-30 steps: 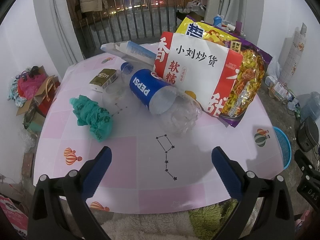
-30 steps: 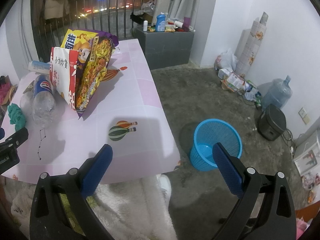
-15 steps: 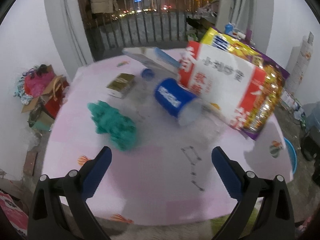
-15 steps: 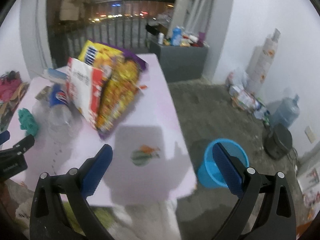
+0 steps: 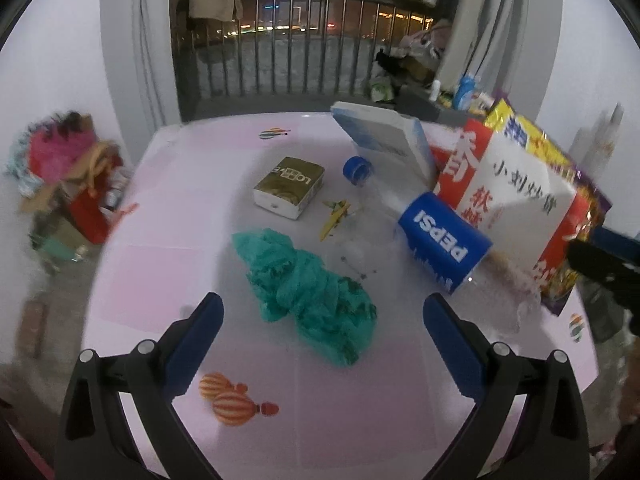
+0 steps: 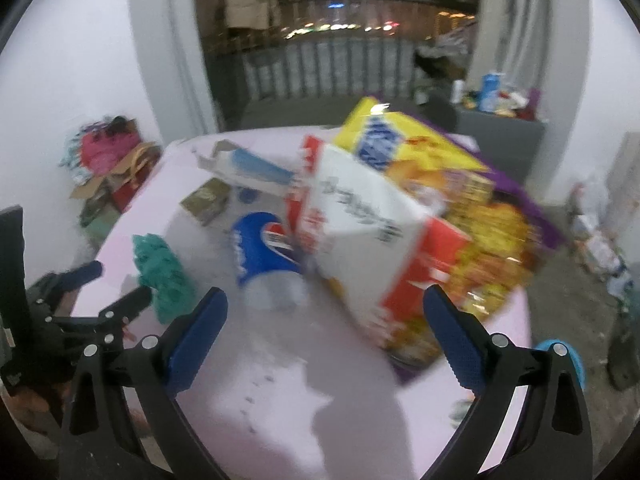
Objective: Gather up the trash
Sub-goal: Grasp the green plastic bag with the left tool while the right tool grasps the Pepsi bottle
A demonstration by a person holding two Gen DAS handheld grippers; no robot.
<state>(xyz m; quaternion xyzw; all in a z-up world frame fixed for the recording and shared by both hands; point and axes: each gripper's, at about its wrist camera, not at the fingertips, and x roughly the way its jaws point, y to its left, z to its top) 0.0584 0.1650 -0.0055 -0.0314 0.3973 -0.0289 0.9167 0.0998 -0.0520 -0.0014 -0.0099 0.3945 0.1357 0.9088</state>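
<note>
**Six pieces of litter on the table, nothing yet held**

Both tools: your left gripper (image 5: pixel 322 316) and right gripper (image 6: pixel 324 312) stand with jaws spread wide, empty.

1. Crumpled teal bag (image 5: pixel 308 292), one. Lies just ahead of your left gripper, between its fingertips. Judged light, soft, no fixed shape; pinch it at the thick middle bunch so it does not slip out in a thin fold.
2. Pepsi bottle (image 5: pixel 444 244), one, on its side ahead and to the right of the left tool, touching the snack bags. Judged light, slick, likely to roll; take it across the labelled body.
3. Blue cap (image 5: pixel 356 168), one, farther ahead. Small, hard.
4. Snack bags, two: white-and-red bag (image 6: pixel 372 232) dead ahead of your right gripper, yellow bag (image 6: pixel 452 184) behind it. Crinkly, bulky; grip an edge.
5. Small gold box (image 5: pixel 289 186), one; stiff.
6. White-and-blue carton (image 5: pixel 384 136), one, leaning far ahead.

Blue basket (image 6: pixel 576 360): one, low right of the right tool, mostly hidden.
</note>
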